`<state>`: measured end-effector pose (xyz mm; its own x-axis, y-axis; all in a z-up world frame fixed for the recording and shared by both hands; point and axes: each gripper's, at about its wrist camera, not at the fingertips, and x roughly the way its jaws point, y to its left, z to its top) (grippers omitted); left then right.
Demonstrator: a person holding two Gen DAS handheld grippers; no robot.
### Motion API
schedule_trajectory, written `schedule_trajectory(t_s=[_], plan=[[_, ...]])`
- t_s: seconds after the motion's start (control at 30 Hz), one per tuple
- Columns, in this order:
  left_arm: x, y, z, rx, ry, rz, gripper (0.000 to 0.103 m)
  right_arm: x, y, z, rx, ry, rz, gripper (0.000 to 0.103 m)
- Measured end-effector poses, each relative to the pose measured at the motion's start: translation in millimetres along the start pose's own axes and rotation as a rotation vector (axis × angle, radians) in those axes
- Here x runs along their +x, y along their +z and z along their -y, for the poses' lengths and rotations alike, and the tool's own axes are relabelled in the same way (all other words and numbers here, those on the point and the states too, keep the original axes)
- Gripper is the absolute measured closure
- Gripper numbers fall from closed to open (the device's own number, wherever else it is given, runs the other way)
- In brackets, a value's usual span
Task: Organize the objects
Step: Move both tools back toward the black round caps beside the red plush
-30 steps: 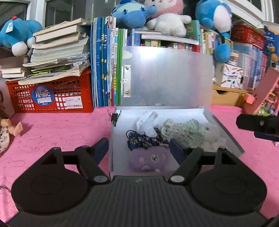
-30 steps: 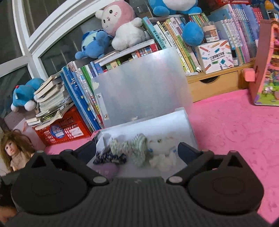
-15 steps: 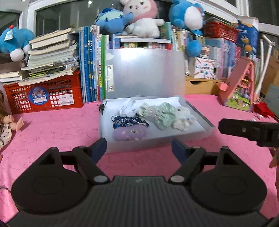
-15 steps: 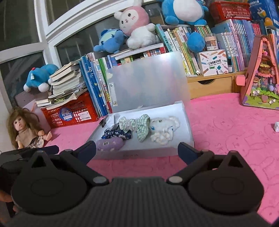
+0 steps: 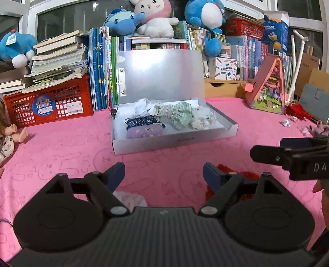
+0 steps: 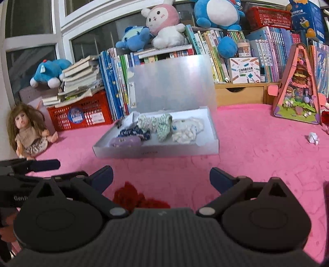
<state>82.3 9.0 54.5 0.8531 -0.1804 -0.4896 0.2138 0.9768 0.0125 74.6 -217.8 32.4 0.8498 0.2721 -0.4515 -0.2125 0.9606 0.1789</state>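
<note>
An open silver box (image 5: 174, 141) (image 6: 156, 153) lies on the pink cloth with its lid up. It holds a purple scrunchie (image 5: 144, 131), a dark blue one (image 5: 144, 121), a green checked one (image 5: 181, 115) and a white one (image 5: 201, 121). My left gripper (image 5: 163, 174) is open and empty, well back from the box. A pale pink scrunchie (image 5: 131, 198) lies under its left finger. A red scrunchie (image 5: 246, 176) (image 6: 135, 195) lies by its right finger. My right gripper (image 6: 161, 177) is open and empty above the red scrunchie.
A red crate (image 5: 49, 102) of books, upright books (image 5: 100, 71) and plush toys (image 5: 156, 18) line the back. A doll (image 6: 26, 131) sits at the left. A pink toy house (image 5: 269, 86) and small white paper scraps (image 6: 313, 138) lie at the right.
Both grippers have pulled back from the box, which now looks smaller and farther. The red and pale pink scrunchies have come into view near the fingers.
</note>
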Motion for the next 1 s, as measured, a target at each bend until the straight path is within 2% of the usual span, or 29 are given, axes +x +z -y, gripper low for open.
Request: schedule_trajectory(t_s=[0.2, 0.5, 1.0], plan=[[-7, -17, 4, 0.018, 0.004, 0.005, 0.016, -4, -17, -2, -0.011, -0.02, -0.029, 0.0], [-18, -41, -2, -0.024, 0.018, -0.01, 0.016, -14, -37, -5, -0.043, -0.046, -0.034, 0.0], [-39, -72, -14, -0.029, 0.07, 0.005, 0.016, -20, -61, -2, -0.105, -0.152, -0.051, 0.0]])
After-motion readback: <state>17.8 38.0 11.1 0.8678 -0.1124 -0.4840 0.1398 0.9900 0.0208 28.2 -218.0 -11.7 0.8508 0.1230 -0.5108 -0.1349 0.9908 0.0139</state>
